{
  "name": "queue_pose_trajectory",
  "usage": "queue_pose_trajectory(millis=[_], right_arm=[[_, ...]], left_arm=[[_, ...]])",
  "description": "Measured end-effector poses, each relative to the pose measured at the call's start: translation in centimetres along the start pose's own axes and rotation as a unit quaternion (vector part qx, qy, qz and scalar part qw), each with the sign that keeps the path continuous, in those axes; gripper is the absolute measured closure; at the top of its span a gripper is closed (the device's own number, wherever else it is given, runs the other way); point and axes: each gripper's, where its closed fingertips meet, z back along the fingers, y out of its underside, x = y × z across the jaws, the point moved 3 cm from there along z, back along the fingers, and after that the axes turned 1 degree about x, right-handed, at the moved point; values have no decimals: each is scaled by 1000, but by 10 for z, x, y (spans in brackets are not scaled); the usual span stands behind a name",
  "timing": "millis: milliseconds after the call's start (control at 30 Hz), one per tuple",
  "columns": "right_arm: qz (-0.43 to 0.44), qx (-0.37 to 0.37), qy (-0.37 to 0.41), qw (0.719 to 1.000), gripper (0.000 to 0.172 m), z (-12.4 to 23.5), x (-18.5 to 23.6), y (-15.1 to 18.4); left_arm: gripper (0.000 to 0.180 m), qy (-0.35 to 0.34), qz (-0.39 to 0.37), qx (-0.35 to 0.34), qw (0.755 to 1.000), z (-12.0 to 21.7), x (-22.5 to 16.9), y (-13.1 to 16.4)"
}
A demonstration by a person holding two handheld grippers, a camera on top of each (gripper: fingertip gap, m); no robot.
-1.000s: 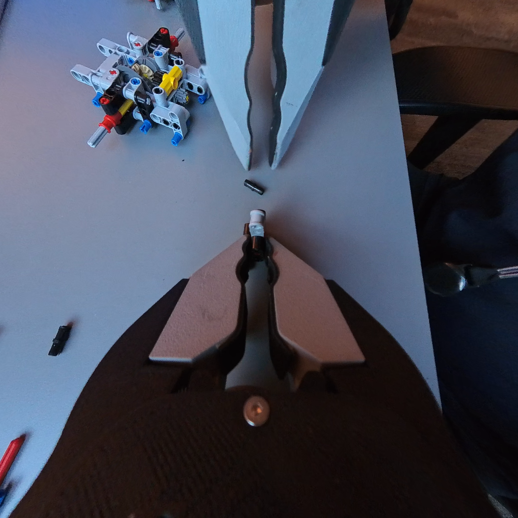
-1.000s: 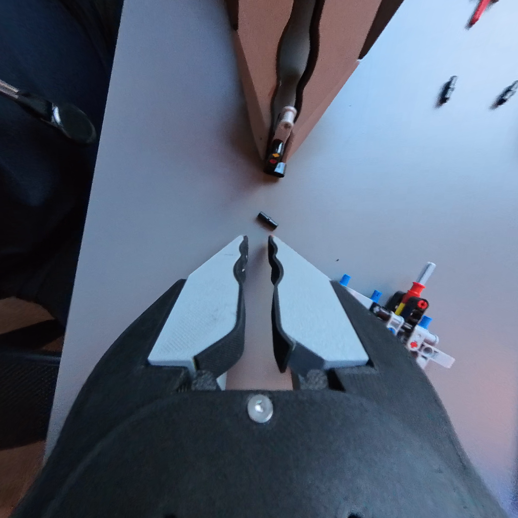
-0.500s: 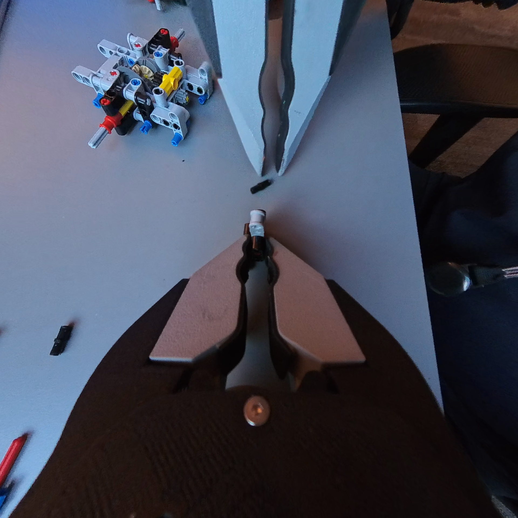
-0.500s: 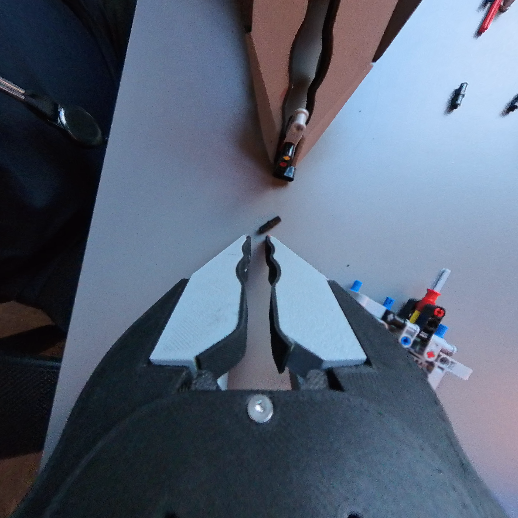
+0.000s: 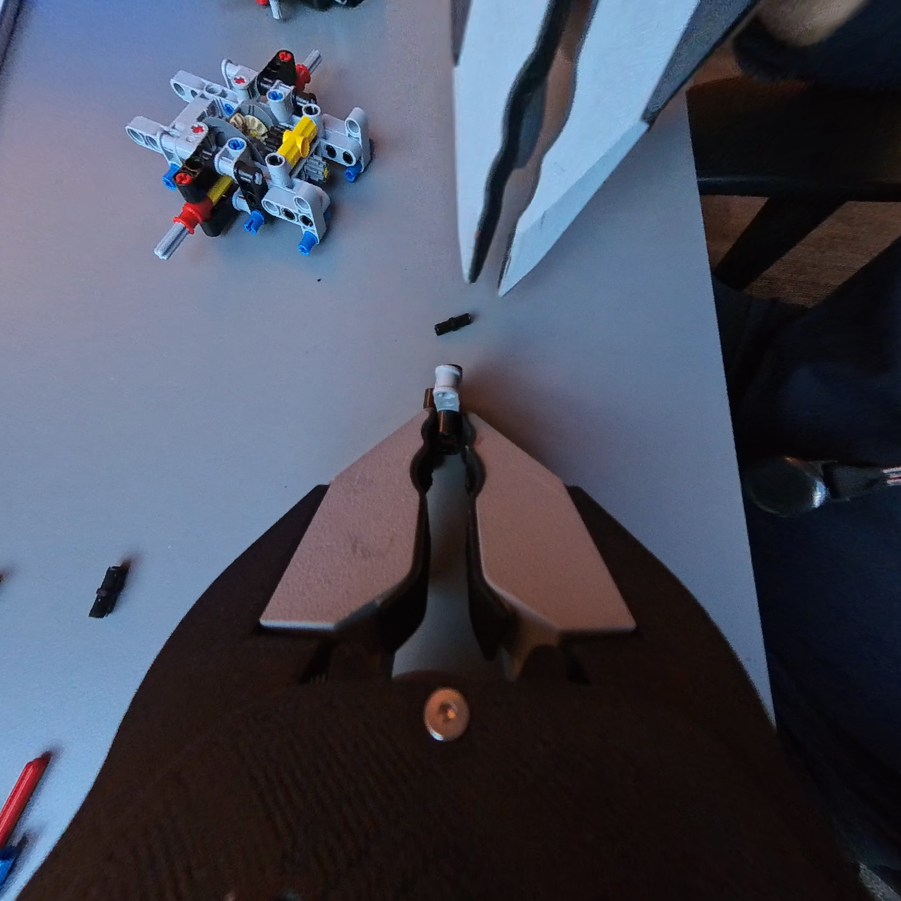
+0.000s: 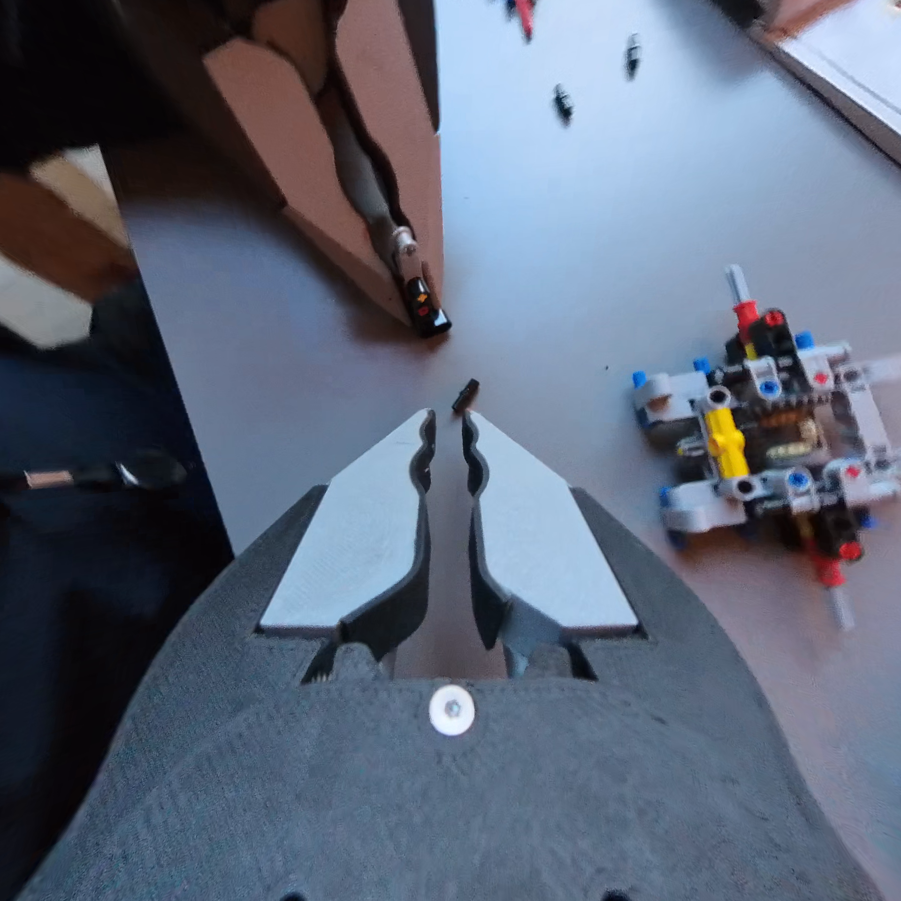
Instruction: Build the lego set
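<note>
Here the left tool (image 5: 446,429) is clamped on a small stick of joined pieces (image 5: 447,404), black at the gripped end and white-grey at the end that juts past the fingertips; both pads press on its black part. Just ahead of that stick, apart from it, a short black pin (image 5: 452,324) lies flat on the grey worktop (image 5: 146,390), between the two tools. The right tool (image 6: 448,414) has its fingers slightly apart with nothing between them; the pin (image 6: 465,395) lies just beyond its tips, close to the right-hand fingertip (image 6: 469,421), and whether they touch cannot be told. Off to the right tool's right, well apart, sits a grey, black, yellow, red and blue brick assembly (image 6: 760,439), blurred in that view and sharper from the left wrist (image 5: 248,151). Another black pin (image 5: 108,591) lies far to the left tool's left, and a red rod (image 5: 22,799) is cut off by the frame edge there. Two more dark pins (image 6: 561,100) lie beyond the left tool, too blurred to make out. Past the worktop's edge are a dark chair (image 5: 804,161), brown floor and a person's dark blue clothing (image 5: 829,634). A pale flat object (image 6: 858,63) crosses the far corner, mostly cut off.
</note>
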Motion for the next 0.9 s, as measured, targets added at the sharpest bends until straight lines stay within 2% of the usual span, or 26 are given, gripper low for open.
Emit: queue_pose_trajectory(millis=[133, 367, 667, 900], right_arm=[[-49, -33, 61, 996, 162, -3, 1, 6], [-27, -26, 129, 991, 162, -18, -2, 4], [-5, -24, 155, 988, 170, -20, -7, 2], [-1, -27, 129, 991, 162, -18, -6, 3]], left_arm=[[175, -3, -4, 0, 1000, -1, 0, -1], [175, -12, -8, 0, 1000, -3, -2, -2], [175, -25, -19, 0, 1000, -5, -4, -4], [175, -33, -33, 1, 999, -4, -6, -2]])
